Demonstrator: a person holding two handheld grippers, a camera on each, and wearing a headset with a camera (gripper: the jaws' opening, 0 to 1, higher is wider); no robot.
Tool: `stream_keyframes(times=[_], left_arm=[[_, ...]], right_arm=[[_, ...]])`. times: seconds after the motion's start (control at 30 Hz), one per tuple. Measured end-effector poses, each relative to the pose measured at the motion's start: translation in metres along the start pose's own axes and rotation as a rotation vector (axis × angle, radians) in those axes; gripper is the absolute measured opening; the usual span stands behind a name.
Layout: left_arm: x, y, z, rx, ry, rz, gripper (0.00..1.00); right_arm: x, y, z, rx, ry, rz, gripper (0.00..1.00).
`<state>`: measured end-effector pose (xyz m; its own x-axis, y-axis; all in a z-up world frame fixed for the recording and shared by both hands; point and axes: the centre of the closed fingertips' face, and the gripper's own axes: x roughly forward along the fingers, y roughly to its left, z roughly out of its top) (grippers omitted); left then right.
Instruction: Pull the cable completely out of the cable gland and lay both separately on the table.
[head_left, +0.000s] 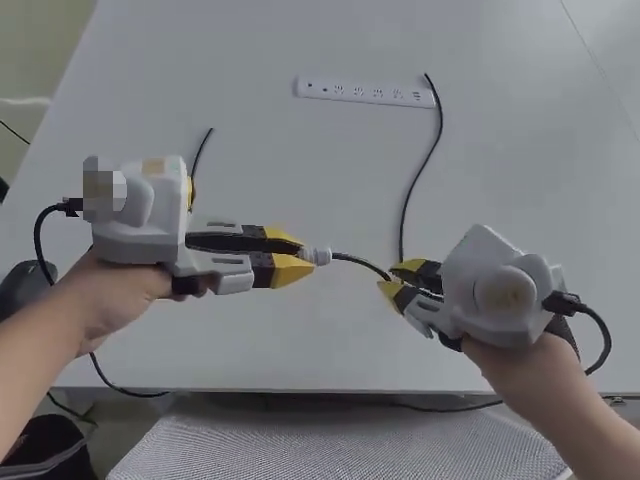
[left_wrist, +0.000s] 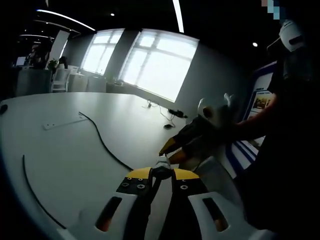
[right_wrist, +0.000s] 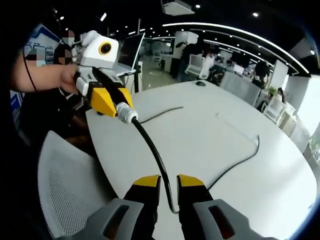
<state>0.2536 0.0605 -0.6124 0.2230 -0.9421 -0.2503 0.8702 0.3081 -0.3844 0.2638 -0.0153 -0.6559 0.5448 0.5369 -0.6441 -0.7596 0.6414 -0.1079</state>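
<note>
Left gripper (head_left: 303, 253) clamps the cable gland (head_left: 320, 256); right gripper (head_left: 392, 279) pinches the cable (head_left: 358, 262). The cable runs lengthwise between their facing tips.

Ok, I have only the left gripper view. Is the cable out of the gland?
Observer: No. In the right gripper view the cable goes into the gland.
Operator: Does the right gripper grip the cable?
Observer: The cable passes between the jaws of the right gripper. I cannot tell whether they pinch it.
</note>
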Motion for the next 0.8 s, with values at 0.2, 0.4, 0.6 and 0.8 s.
stream_keyframes(times=[0.2,0.4,0.6,0.8], left_arm=[[0.001,-0.001,-0.002,-0.004,0.008,-0.005,0.15],[0.000,-0.001,-0.001,-0.010,0.006,-0.005,0.15],[0.000,-0.001,-0.002,-0.009,0.009,-0.002,0.15],[0.001,-0.002,-0.003,-0.003,0.013,-0.007,0.15]], right_arm=[[-0.005,0.016,0.031,-0.104,-0.026,0.032,0.13],[0.001,0.030,0.048,-0.115,-0.019,0.053,0.11],[0.008,0.036,0.051,-0.202,-0.004,0.038,0.09],[0.014,0.041,0.050,-0.252,0.009,0.035,0.06]])
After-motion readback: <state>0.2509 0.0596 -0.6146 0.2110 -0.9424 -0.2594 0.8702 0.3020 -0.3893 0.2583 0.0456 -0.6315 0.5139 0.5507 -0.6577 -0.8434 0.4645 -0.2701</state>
